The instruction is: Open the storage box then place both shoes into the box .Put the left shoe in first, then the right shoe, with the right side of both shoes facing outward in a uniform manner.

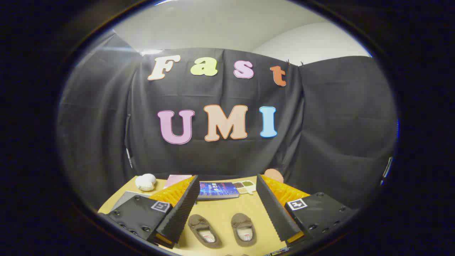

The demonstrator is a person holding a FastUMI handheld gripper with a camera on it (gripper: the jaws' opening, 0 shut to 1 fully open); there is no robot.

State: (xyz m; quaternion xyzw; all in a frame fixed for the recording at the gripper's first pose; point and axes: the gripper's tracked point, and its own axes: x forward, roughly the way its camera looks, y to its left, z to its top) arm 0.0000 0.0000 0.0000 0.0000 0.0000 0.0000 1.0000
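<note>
Two small brown shoes lie side by side on the yellow table (222, 209), toes pointing away from me. One shoe (204, 230) is on the left, the other shoe (244, 229) on the right. Both lie low between the fingers of my gripper (227, 183), which stands open and holds nothing. Its fingers (181, 209) reach forward on either side of the pair, well apart from them. I see no storage box.
At the far side of the table lie a blue book (217, 190), a pink book (176, 179), a white lumpy object (145, 182), a small card with round dishes (245, 186) and an orange round thing (273, 175). A grey flat item (124, 199) lies left.
</note>
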